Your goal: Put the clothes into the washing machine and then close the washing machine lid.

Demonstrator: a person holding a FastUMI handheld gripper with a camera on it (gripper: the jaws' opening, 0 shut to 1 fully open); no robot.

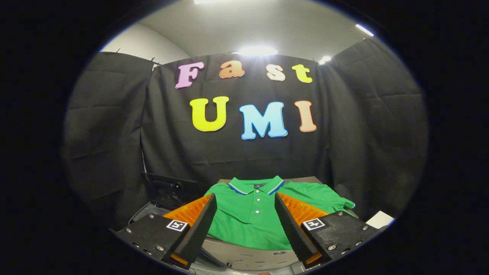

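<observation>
Your gripper (244,225) has its fingers wide apart, holding nothing. The green polo shirt (252,221) lies flat in the lower centre, between and beyond the fingers, on a grey surface (248,258).

we look forward from a fisheye camera riding on the gripper (245,225), its two spread fingers framing the near ground, facing slightly down on a green short-sleeved polo shirt (252,217) close ahead, black cloth booth wall (114,126) beyond
</observation>
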